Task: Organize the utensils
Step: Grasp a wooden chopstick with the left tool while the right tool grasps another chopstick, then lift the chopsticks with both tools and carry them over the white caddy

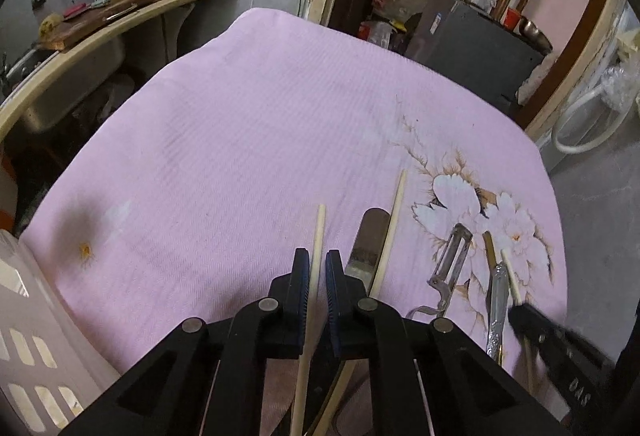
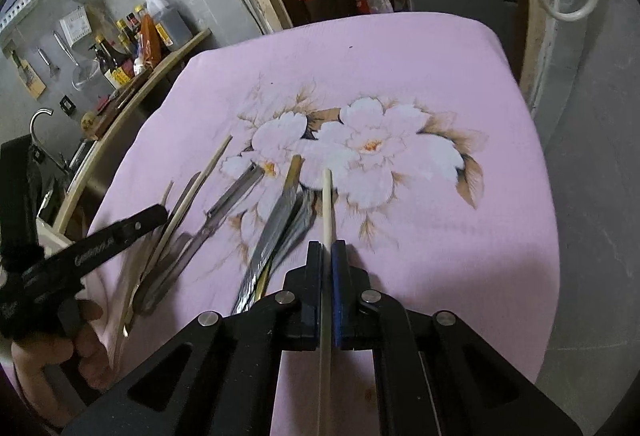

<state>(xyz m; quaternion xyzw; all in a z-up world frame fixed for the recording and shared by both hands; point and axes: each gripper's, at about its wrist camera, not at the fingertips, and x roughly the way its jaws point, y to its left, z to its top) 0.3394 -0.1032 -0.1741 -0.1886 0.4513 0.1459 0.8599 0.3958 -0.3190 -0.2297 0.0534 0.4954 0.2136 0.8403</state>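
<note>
Left gripper [image 1: 317, 268] clamped on a pale chopstick [image 1: 319, 236] running forward from between the pads, tip ahead over the pink cloth [image 1: 240, 139]. Right gripper [image 2: 327, 256] likewise pinched tight on a second chopstick [image 2: 327, 203], shaft straight out ahead, a flat metal blade [image 2: 280, 220] just to its left. More utensils between the two: a third chopstick [image 1: 394, 220] and a spatula-like blade [image 1: 370, 236] just right of the left gripper, a peeler [image 1: 452, 260] further right. White slotted basket [image 1: 36, 336] low to the left of the left gripper, probably the destination. Best done by lifting each stick clear before swinging, keeping both grips firm, since such thin round shafts likely pivot or slip. Worth avoiding a drag across the neighbouring blade. Sensible to bring both sticks parallel, then lower them tip first.
</note>
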